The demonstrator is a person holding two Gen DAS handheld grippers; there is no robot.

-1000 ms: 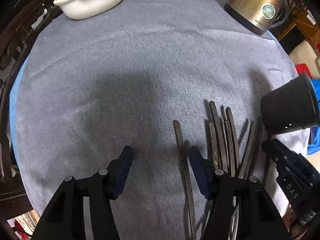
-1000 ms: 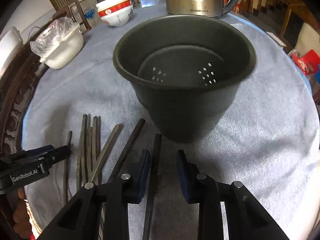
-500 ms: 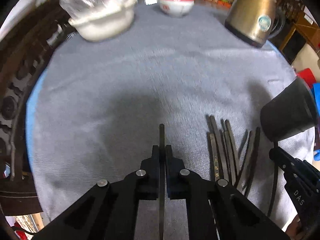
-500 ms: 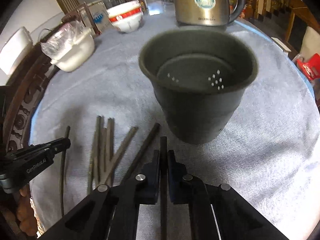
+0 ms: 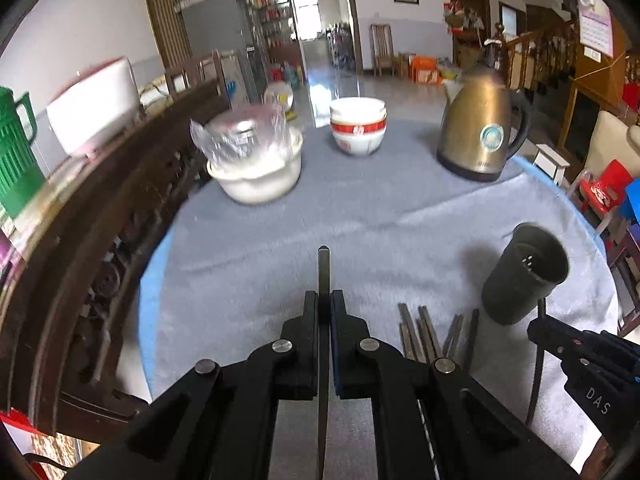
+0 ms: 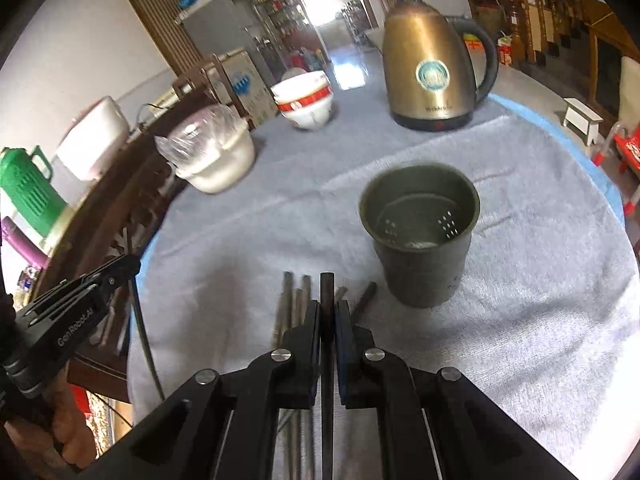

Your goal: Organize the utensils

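Grey-clothed desk [image 5: 400, 216]: 1 chopstick [image 5: 323, 276] clamped in left claw [image 5: 324, 312], another chopstick [image 6: 327, 292] in right claw [image 6: 327, 320]; cloth ahead lies bare.

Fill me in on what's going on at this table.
A person is sorting chopsticks with two tools. The left hand-held gripper is shut on one dark chopstick, and the right hand-held gripper is shut on another chopstick. Both sticks are lifted off the grey cloth. More loose chopsticks lie beside the dark perforated holder, which stands upright and looks empty.
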